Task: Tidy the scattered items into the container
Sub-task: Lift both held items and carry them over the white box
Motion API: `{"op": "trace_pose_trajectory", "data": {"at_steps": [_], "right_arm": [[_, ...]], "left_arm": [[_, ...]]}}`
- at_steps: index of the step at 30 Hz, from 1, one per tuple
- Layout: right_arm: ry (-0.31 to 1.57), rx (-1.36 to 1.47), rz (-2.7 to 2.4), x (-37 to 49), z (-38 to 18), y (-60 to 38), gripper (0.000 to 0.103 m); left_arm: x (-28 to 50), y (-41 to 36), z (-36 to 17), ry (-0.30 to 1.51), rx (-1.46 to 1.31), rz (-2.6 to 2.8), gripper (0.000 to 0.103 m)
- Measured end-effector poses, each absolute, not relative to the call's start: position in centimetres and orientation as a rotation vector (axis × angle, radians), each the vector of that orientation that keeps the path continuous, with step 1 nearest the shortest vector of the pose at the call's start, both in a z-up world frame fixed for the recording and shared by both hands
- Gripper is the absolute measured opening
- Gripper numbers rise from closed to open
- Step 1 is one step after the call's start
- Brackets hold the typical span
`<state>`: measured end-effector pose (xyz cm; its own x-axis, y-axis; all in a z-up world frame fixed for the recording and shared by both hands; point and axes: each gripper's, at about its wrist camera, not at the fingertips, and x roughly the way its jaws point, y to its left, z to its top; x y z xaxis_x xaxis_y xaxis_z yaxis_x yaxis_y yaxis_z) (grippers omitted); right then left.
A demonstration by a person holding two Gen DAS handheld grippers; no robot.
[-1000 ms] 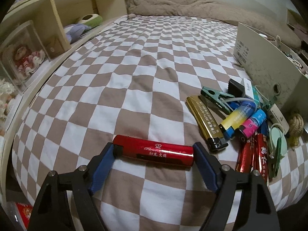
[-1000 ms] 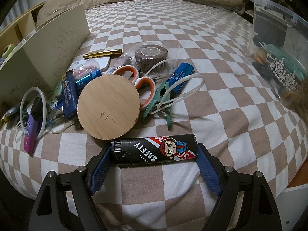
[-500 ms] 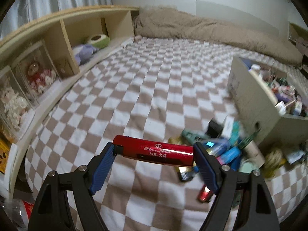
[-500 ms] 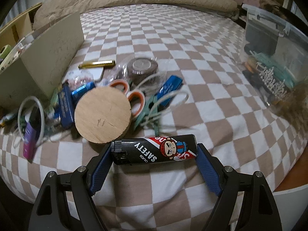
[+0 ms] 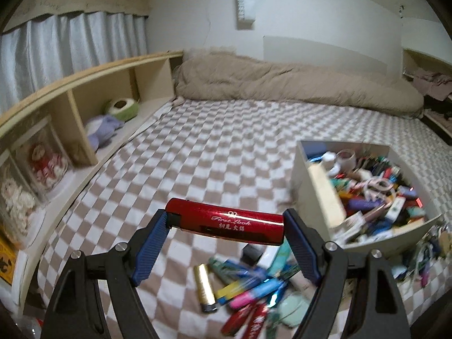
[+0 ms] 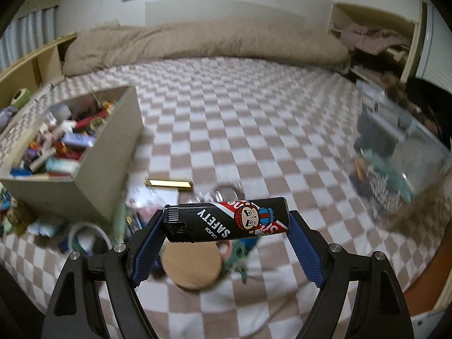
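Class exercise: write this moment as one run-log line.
left tongs: shut on glossy red lighter | right tongs: shut on black cartoon lighter | beige box: part-filled

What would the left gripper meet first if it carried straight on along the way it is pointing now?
Probably the bare checked bedspread. The left gripper, shut on the red lighter, aims at open cover left of the beige box, though depth is hard to judge.

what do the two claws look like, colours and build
Both look alike. The left claw has two black, angular arms with cut-out slots and silver round screw heads, ending in blue pads with a fine ribbed texture. The right claw has the same black frame, silver screws and blue textured pads. No cables, markings, hands or sleeves show.
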<state>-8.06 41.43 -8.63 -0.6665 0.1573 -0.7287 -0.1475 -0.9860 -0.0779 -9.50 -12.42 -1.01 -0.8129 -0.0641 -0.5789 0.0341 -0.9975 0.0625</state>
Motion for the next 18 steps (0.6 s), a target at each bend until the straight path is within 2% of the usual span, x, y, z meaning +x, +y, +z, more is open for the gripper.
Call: {"op": "trace_pose_trajectory", "data": {"at_steps": [10,18], "right_arm": [[0.037,-1.08,2.823,-10.8,-5.2,38.9,0.084],[0.09,-1.023,2.909,-14.1,-3.5,35.6,0.084]], "left_arm": [[-11.7,-7.5,1.3,-0.099,0.886,-3.024,0.082],[-14.6,-3.5,1.8,-0.051,0.885,-3.075,0.082]]}}
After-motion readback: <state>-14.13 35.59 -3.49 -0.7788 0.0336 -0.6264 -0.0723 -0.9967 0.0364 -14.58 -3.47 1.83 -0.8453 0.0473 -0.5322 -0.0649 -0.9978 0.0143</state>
